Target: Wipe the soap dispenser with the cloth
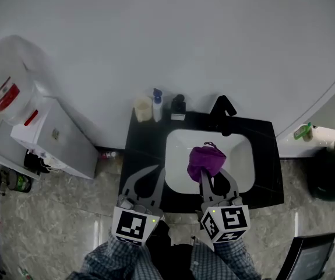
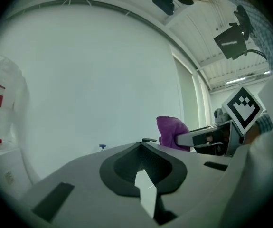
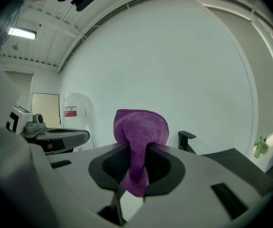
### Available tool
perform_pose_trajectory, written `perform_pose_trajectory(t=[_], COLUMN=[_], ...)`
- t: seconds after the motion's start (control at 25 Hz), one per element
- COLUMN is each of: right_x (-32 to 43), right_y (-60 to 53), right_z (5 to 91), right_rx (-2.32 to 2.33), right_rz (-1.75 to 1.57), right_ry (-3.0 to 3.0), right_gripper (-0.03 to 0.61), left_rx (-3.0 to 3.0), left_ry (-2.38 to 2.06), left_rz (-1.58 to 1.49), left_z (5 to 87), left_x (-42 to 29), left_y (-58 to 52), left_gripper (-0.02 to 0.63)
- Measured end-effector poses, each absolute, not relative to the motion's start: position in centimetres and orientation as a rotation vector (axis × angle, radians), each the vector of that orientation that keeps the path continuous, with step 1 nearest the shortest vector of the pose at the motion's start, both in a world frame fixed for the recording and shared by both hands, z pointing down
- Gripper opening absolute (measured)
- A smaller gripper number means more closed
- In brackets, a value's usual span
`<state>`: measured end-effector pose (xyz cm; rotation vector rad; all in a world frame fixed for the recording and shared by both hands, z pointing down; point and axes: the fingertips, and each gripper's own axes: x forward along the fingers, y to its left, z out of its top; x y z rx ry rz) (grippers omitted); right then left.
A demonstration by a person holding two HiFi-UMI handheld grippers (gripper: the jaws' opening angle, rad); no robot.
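1. Over the white sink basin, the right gripper holds a purple cloth. Its jaws are pressed onto a fold of it, so the bunched top stands above the tips and a tail hangs down between them.
2. Left of it, the left gripper hovers above the black countertop at the basin's left edge. Its jaws are pressed together at the tips with nothing between them, as the left gripper view shows.
3. At the back left of the countertop, against the wall, the soap dispenser stands upright, a white bottle with a blue pump. It is well apart from both grippers and the cloth.
4. Just left of the dispenser stands a cream cup, and just to its right a small dark bottle.
5. Behind the basin the black faucet rises at the middle of the back edge.
6. On the floor to the left stands a white water cooler with a large clear jug on top.
7. On the white ledge to the right lies a small green bottle.
8. At the bottom edge, plaid sleeves run up to the marker cubes of the grippers.
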<state>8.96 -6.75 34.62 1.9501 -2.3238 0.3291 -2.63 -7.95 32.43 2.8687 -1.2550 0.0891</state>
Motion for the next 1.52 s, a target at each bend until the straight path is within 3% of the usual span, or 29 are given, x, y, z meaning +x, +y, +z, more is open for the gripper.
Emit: perform_pose_trajectory(t=[0.4,1.52], right_x=[8.2,11.4], right_y=[-14.2,-33.5], right_z=[36.3,40.7], right_rx=[1.945,1.717], right_rz=[0.371,0.272], right_ry=[-2.267,-2.267], right_gripper=[0.075,0.075], left_rx=[2.835,2.696], left_ry=[-1.233,-1.406], left_rz=[0.105,0.156], left_z=[34.1,36.5], left_x=[-4.2,-3.3], left_y=[-16.0,-20.1], left_gripper=[0.002,0.002])
